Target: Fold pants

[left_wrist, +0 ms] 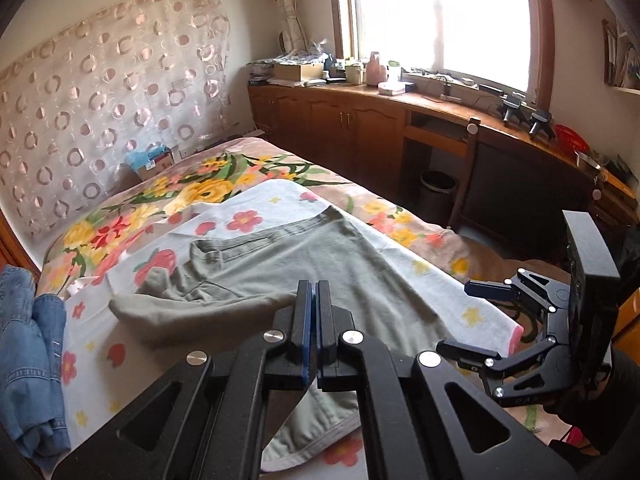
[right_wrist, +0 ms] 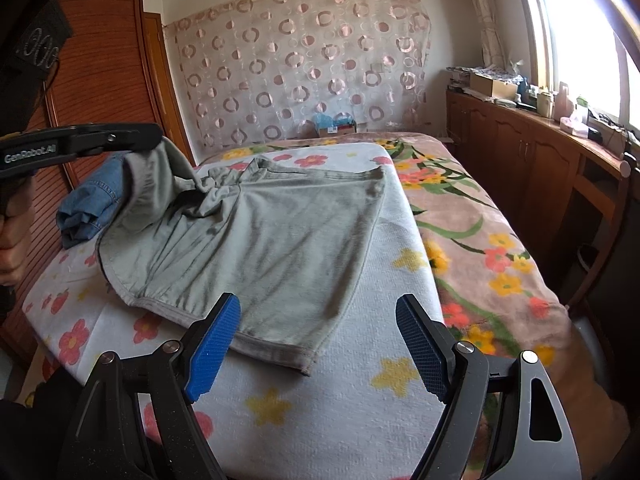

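Grey-green pants (right_wrist: 272,236) half folded, one leg lifted in clenched left gripper (right_wrist: 158,140); right gripper (right_wrist: 318,344) released

Bright window (left_wrist: 436,20) above wooden cabinets (left_wrist: 340,116), patterned curtain (right_wrist: 304,68) on wall

Home bedroom, floral-blanketed bed (right_wrist: 480,216), wooden cabinets (left_wrist: 340,120), curtained window (left_wrist: 436,20)
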### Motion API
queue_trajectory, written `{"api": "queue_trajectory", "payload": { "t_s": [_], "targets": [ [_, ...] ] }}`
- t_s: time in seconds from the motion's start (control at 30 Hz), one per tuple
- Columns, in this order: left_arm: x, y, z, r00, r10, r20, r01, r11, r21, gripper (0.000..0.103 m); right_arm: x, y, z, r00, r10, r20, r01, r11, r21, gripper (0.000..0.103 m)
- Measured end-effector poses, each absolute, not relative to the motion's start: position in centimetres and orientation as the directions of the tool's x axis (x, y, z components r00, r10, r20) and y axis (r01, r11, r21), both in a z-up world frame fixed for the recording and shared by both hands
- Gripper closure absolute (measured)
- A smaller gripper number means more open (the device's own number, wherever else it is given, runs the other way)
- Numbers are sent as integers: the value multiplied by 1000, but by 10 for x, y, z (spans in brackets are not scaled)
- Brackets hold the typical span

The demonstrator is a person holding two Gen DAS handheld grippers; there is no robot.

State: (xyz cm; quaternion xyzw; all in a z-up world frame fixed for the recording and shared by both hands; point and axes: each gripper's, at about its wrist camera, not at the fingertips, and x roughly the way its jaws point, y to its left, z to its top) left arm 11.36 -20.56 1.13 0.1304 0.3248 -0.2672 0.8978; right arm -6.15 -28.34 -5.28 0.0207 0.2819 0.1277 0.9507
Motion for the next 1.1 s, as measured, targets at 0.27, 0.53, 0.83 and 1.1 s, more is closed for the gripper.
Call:
{"api": "queue_trajectory", "payload": {
  "t_s": [0.27,0.53,0.83,1.1],
  "targets": [
    [120,-213,11,637,-377,-673,546,836,48,100,-59,-283,-55,806,266,-530,-237,964,123,21],
    [125,-197,5,661,-322,-678,500,862,77,60,-58,-279,-55,808,274,-521,-244,962,126,21],
    [129,-149,-21,659,-256,-707,405,913,48,27,-49,-253,-59,788,316,-528,-302,946,116,27],
    [122,-115,-48,638,-223,-737,349,937,19,27,-36,-235,-65,743,384,-548,-379,916,128,43]
  ]
}}
